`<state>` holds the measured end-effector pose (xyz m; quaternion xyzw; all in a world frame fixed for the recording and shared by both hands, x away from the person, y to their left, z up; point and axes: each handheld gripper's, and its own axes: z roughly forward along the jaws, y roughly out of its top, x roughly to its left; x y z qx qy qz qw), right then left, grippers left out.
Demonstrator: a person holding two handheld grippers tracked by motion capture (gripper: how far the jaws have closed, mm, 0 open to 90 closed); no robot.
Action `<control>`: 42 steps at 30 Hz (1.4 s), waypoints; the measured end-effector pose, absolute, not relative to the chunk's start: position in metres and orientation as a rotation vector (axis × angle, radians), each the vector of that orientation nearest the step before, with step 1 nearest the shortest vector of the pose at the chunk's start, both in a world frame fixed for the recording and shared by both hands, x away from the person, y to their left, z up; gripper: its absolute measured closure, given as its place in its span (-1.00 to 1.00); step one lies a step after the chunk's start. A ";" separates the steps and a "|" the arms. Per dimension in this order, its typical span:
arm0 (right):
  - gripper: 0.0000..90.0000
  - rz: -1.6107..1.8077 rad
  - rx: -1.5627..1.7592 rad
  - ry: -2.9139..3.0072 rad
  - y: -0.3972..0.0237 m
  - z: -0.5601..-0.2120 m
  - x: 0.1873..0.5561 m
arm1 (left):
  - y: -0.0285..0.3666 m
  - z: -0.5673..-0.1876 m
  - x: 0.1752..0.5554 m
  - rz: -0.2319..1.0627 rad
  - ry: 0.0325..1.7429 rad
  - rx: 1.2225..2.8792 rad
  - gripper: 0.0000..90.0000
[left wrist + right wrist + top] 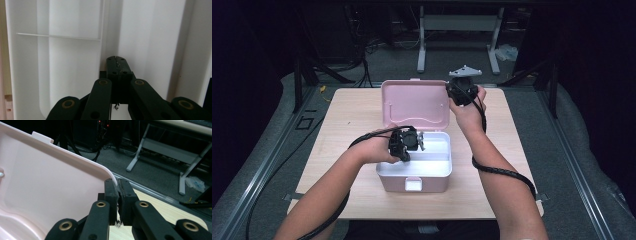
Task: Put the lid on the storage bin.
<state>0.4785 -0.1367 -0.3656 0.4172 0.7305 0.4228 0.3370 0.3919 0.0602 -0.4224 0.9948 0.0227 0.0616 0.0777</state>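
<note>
A pink box (392, 185) with a white inside stands on the wooden table (347, 165), its lid (412, 102) raised upright at the back. My left gripper (420, 141) reaches into the box from the left. In the left gripper view its jaws (117, 62) are shut with nothing between them, close over the white divided tray (70, 62). My right gripper (451, 91) is up at the lid's top right corner. In the right gripper view its jaws (118, 183) are shut and sit right beside the edge of the pink lid (50, 182).
The box has a white latch (413, 184) on its front wall. Bare tabletop lies on both sides of the box. Behind the table are grey floor, cables and a metal stand (459, 22), the stand (162, 147) also showing past the lid.
</note>
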 end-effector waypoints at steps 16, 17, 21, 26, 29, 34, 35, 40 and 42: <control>0.93 1.125 0.968 1.800 -0.137 -0.363 0.437 | 0.069 -0.423 0.390 0.199 0.096 2.909 1.00; 0.93 1.128 0.967 1.802 -0.137 -0.363 0.437 | 0.069 -0.423 0.391 0.197 0.099 2.907 1.00; 0.93 1.122 0.962 1.797 -0.137 -0.363 0.435 | 0.074 -0.422 0.391 0.174 0.147 2.863 1.00; 0.93 1.122 0.957 1.798 -0.137 -0.362 0.435 | 0.091 -0.411 0.385 0.166 0.191 2.758 0.99; 0.93 1.120 0.951 1.799 -0.137 -0.362 0.434 | 0.111 -0.408 0.380 0.185 0.250 2.695 0.96; 0.93 1.121 0.949 1.787 -0.137 -0.363 0.431 | 0.155 -0.409 0.388 0.251 0.537 2.486 1.00; 0.93 1.120 0.946 1.787 -0.136 -0.363 0.431 | 0.168 -0.413 0.392 0.245 0.629 2.403 1.00; 0.93 1.116 0.935 1.778 -0.136 -0.363 0.428 | 0.193 -0.420 0.405 0.297 0.831 2.210 1.00; 0.93 1.118 0.930 1.775 -0.136 -0.363 0.426 | 0.199 -0.419 0.412 0.324 0.890 2.145 1.00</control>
